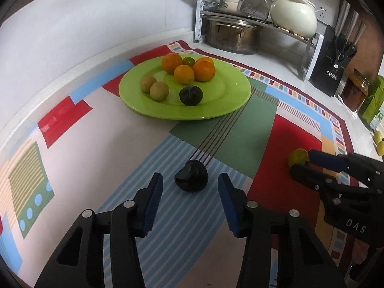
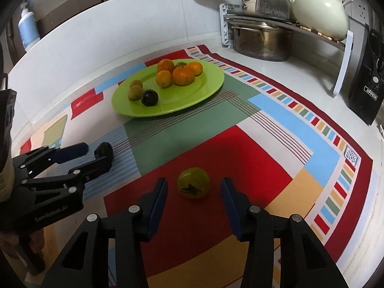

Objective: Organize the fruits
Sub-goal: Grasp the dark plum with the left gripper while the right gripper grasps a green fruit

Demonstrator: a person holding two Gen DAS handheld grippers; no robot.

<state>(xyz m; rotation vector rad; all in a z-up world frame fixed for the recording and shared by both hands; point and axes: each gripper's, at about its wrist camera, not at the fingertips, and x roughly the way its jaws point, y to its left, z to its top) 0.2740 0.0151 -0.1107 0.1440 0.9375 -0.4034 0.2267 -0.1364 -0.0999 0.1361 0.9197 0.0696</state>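
A green plate (image 1: pixel 216 110) (image 2: pixel 206 88) on the patterned cloth holds several oranges (image 1: pixel 203 71) (image 2: pixel 183 75), two brownish round fruits (image 1: pixel 159 91) and a dark fruit (image 1: pixel 191 95) (image 2: pixel 149 97). A second dark fruit (image 1: pixel 191 176) (image 2: pixel 104 150) lies on the cloth between the tips of my open left gripper (image 1: pixel 190 183) (image 2: pixel 98 154), untouched. A yellow-green fruit (image 2: pixel 193 182) (image 1: pixel 298 156) lies on the red patch between the tips of my open right gripper (image 2: pixel 194 188) (image 1: pixel 300 162), also untouched.
A metal rack (image 1: pixel 261 22) with pots and a cream teapot (image 1: pixel 294 15) stands at the back. A black knife block (image 1: pixel 332 62), jars and small yellow fruits (image 1: pixel 378 136) are at the right. A soap bottle (image 2: pixel 28 27) stands far left.
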